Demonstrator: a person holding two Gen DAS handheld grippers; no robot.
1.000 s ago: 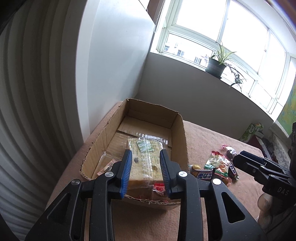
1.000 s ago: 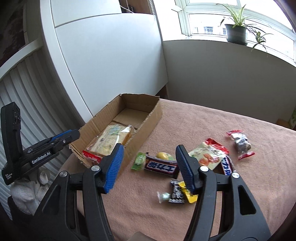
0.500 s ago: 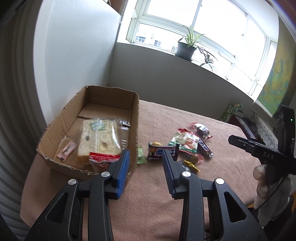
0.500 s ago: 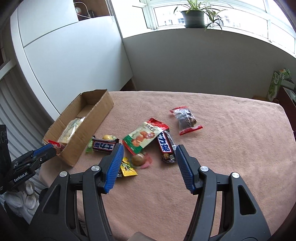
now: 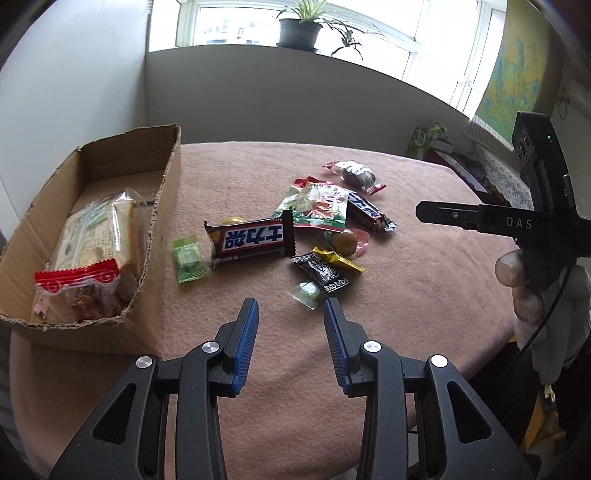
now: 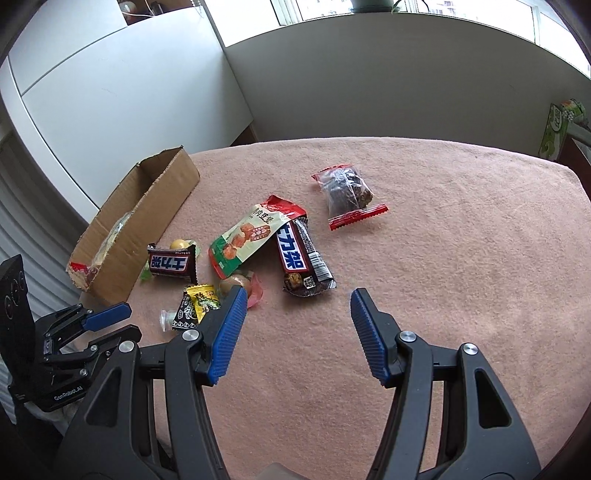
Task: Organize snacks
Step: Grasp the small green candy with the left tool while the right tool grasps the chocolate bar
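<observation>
An open cardboard box (image 5: 164, 199) (image 6: 147, 210) stands at the table's left, holding a bagged bread slice (image 5: 96, 236) and a red-edged packet (image 5: 77, 291). Loose snacks lie right of it: a green candy (image 5: 189, 258), a chocolate bar (image 5: 251, 238) (image 6: 171, 264), a second bar (image 6: 297, 258), a green-and-red pouch (image 5: 317, 206), a dark clear packet (image 6: 347, 192) and small sachets (image 5: 321, 273). My left gripper (image 5: 290, 302) (image 6: 127, 319) hangs open just short of a small clear-wrapped candy (image 5: 308, 293). My right gripper (image 6: 299, 291) (image 5: 424, 214) is open wider, empty, near the second bar.
A pink cloth covers the table (image 6: 443, 258), whose edge curves round at the right and front. A green carton (image 5: 424, 138) stands beyond the far right corner. White cabinet panels (image 6: 129, 92) rise behind the box. A potted plant (image 5: 299, 29) sits on the windowsill.
Both grippers swung right, away from the box, and sank toward the loose snacks. The left one's jaws, which framed the bread in the box, stand slightly wider and empty.
</observation>
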